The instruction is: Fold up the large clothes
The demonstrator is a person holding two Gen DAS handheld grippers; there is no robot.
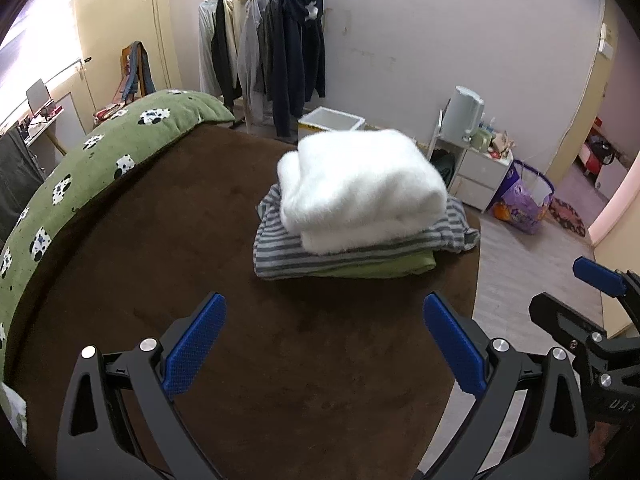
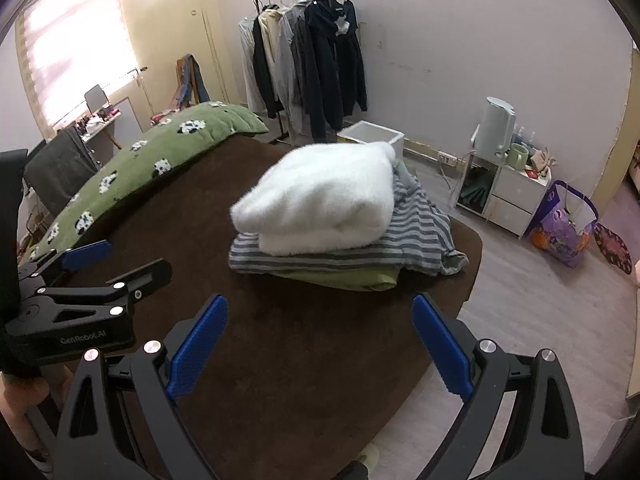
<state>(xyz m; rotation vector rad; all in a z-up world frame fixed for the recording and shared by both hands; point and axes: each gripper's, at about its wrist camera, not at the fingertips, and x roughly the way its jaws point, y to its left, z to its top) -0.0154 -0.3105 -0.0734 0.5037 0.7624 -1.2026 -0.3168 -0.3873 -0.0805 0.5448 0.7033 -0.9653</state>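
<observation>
My left gripper point(image 1: 324, 340) hangs over the brown bed point(image 1: 168, 240) with its blue pads spread wide and nothing between them, and my right gripper point(image 2: 320, 344) hangs beside it in the same way, fingers apart and empty, near the bed's front edge where the grey floor point(image 2: 540, 312) begins. Straight ahead of both grippers, well apart from the fingertips, lies the stack of folded clothes: a fluffy white garment point(image 1: 360, 188) on top, folded into a thick bundle, resting on a grey-and-white striped garment point(image 1: 280, 252), which in turn lies on a green garment point(image 1: 384, 266) touching the bed. The striped one spills out to the right of the white bundle, its edge rumpled near the bed's far right corner. To the left of my left gripper, along the far side of the bed, runs a green blanket with panda prints point(image 1: 80, 168). Beyond the stack a clothes rack point(image 1: 264, 52) with dark and light jackets stands against the wall, with a white box point(image 1: 332, 122) on the floor at its foot. Further right of the stack are a white cabinet point(image 1: 476, 176) and a purple bag point(image 1: 524, 204).
</observation>
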